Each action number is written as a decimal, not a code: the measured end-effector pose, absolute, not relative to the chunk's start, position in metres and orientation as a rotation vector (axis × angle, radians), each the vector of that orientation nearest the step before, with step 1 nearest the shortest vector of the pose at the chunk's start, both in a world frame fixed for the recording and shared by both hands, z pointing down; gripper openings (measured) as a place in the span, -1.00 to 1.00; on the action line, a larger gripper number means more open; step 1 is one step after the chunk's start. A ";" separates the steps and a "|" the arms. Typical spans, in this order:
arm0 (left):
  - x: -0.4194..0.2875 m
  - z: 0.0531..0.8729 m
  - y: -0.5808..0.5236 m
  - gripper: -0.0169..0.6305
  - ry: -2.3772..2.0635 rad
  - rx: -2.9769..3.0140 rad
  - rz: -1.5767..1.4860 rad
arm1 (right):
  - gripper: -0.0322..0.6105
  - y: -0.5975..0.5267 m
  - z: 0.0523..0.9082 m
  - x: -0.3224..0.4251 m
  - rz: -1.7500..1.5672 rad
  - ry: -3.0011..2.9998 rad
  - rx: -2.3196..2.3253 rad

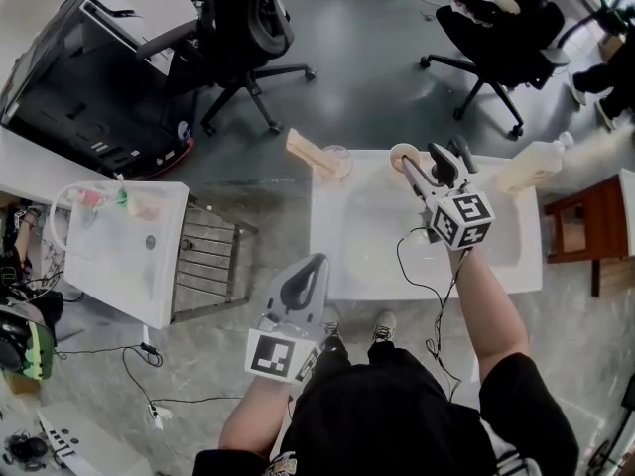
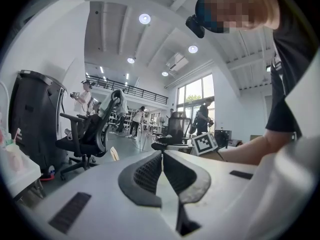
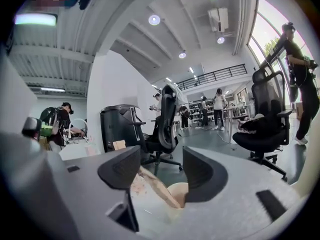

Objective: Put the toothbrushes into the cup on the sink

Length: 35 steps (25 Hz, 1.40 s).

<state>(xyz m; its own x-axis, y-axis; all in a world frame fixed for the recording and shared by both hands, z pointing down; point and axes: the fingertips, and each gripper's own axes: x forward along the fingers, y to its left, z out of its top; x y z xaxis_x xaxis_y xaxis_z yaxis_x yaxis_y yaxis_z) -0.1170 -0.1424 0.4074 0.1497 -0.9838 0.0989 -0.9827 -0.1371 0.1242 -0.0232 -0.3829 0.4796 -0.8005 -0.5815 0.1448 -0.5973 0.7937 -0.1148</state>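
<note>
The white sink stands in front of me. At its back edge a beige toothbrush leans out to the left of a clear cup. A round beige cup sits to the right of it. My right gripper hovers over the basin just beside the beige cup, jaws wide open and empty. In the right gripper view the beige cup lies low between the open jaws, and the toothbrush handle slants to its left. My left gripper is shut and empty at the sink's front-left corner, its pads pressed together.
A pale soap bottle lies at the sink's back right. A black cable trails over the basin. Left of me stand a metal rack and a second white basin. Office chairs stand behind, and a wooden stand is at the right.
</note>
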 end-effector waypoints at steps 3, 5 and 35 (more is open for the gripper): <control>-0.111 0.400 -0.143 -0.91 -1.955 2.271 -0.019 | -0.03 -0.367 0.447 -0.016 0.190 -2.948 0.928; -0.105 0.395 -0.143 -0.91 -1.958 2.280 -0.026 | -0.02 -0.356 0.424 -0.009 0.156 -2.994 0.916; -0.085 0.346 -0.062 -0.92 -2.113 2.257 -0.062 | -0.88 -0.164 0.345 0.050 -0.007 -3.069 0.796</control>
<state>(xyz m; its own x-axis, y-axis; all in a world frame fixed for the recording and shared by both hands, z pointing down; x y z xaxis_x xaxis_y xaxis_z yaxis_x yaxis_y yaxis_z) -0.0851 -0.0620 0.3462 0.0659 -0.9978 0.0045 -0.9958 -0.0654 0.0637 0.0503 -0.1635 0.3453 -0.8736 -0.4857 -0.0292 -0.4858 0.8740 -0.0029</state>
